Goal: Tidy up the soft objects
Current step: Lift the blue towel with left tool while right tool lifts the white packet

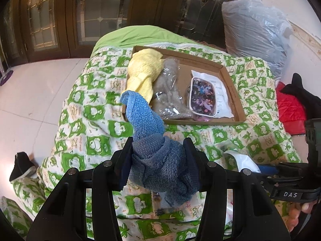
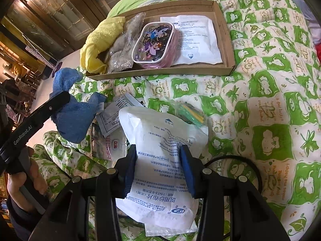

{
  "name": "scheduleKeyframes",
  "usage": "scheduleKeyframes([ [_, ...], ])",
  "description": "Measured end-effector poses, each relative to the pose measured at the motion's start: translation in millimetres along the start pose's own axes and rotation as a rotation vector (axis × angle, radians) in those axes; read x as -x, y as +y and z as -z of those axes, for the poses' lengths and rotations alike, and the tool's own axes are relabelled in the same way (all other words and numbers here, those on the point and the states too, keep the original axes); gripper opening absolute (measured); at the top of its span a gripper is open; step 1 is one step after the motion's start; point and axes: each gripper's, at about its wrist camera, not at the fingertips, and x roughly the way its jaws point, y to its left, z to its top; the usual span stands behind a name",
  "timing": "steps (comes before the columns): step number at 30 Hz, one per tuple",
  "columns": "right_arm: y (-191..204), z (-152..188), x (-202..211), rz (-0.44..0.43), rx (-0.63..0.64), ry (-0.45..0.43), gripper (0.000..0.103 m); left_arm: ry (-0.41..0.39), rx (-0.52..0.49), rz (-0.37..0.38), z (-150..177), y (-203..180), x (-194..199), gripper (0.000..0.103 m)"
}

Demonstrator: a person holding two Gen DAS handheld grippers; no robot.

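My left gripper is shut on a knotted blue towel and holds it above the quilt, short of the cardboard tray; the towel also shows in the right wrist view. The tray holds a yellow towel, a grey plush in clear plastic, a patterned pouch and a white packet. My right gripper is shut on a white gauze packet above the quilt.
The green-and-white quilt covers the bed. More packets and a small bag of green and yellow sticks lie near the right gripper. A large plastic bag and red cloth lie to the right.
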Motion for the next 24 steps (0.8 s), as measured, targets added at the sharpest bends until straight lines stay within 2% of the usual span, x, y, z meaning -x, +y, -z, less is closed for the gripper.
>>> scheduleKeyframes([
  [14,-1.4,-5.4,3.8,0.005,0.008,-0.012,0.043,-0.004,-0.063,0.005,-13.9,-11.5,0.7,0.049],
  [24,-0.9,-15.6,14.0,0.022,0.022,-0.046,0.043,-0.065,-0.081,-0.004,-41.5,-8.1,19.1,0.049],
])
